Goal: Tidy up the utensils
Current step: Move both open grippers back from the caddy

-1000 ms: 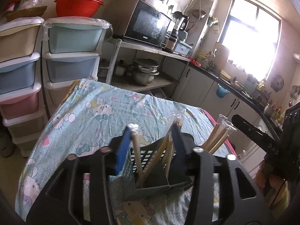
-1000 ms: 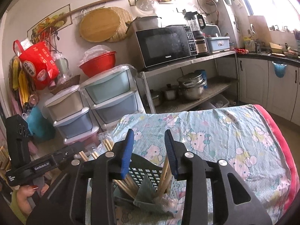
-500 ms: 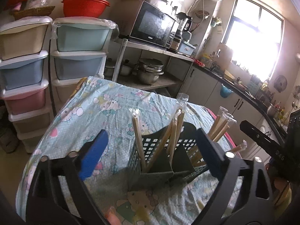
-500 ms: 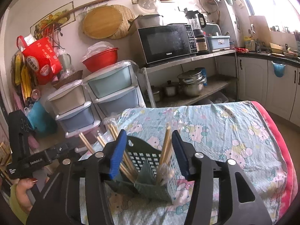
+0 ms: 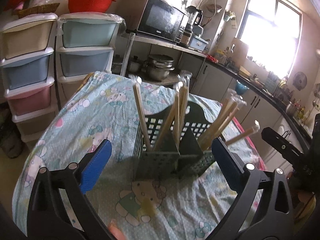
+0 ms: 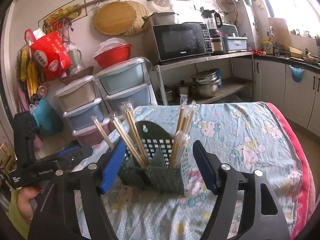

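Both of your grippers have spread wide since a second ago, when their pads sat close together over the holder. Your left gripper (image 5: 160, 162) and right gripper (image 6: 158, 164) now hang released, gripping nothing, each just short of the dark perforated utensil holder (image 5: 170, 140). It stands on the cartoon-print tablecloth (image 5: 96, 112), with wrapped chopsticks (image 5: 140, 112) upright in its compartments.
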`<act>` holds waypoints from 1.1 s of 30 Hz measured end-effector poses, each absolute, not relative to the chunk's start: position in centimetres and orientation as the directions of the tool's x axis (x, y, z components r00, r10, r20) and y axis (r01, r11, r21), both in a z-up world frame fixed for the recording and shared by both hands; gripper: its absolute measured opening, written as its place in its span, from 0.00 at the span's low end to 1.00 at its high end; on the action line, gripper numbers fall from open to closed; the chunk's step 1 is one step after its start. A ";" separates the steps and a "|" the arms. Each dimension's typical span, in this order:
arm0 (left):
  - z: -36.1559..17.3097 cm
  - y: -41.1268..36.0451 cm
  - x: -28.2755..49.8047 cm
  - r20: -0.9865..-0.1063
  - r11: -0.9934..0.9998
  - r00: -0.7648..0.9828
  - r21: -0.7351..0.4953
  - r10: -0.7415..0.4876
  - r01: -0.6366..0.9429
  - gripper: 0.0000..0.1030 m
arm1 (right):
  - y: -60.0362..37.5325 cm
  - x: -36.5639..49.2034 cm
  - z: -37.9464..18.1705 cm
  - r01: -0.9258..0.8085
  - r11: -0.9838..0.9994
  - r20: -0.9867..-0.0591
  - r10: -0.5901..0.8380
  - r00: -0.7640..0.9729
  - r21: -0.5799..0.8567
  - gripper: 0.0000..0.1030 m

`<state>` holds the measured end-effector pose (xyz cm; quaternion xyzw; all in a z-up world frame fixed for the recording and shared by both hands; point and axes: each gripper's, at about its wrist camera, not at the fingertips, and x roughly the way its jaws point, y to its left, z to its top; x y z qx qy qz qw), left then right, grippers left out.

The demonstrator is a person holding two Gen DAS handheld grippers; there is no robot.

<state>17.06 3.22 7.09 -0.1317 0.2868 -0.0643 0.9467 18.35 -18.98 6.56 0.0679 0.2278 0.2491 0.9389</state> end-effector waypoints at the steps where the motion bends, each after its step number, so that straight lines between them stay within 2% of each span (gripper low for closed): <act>1: 7.0 3.1 16.9 -0.527 0.958 0.827 -0.284 -0.196 0.046 0.90 | -19.0 17.9 6.4 -0.439 0.867 -0.396 0.498 0.771 0.236 0.70; 7: 5.9 2.6 15.5 -0.535 0.959 0.820 -0.277 -0.202 0.056 0.90 | -18.8 16.3 5.3 -0.438 0.873 -0.407 0.487 0.772 0.213 0.77; 20: 3.2 1.8 13.4 -0.555 0.971 0.815 -0.236 -0.164 0.034 0.90 | -18.3 14.1 1.3 -0.425 0.887 -0.481 0.456 0.749 0.179 0.83; 33: 0.9 0.5 11.9 -0.548 0.986 0.829 -0.165 -0.114 0.027 0.90 | -18.8 12.8 -1.9 -0.384 0.907 -0.505 0.415 0.757 0.171 0.87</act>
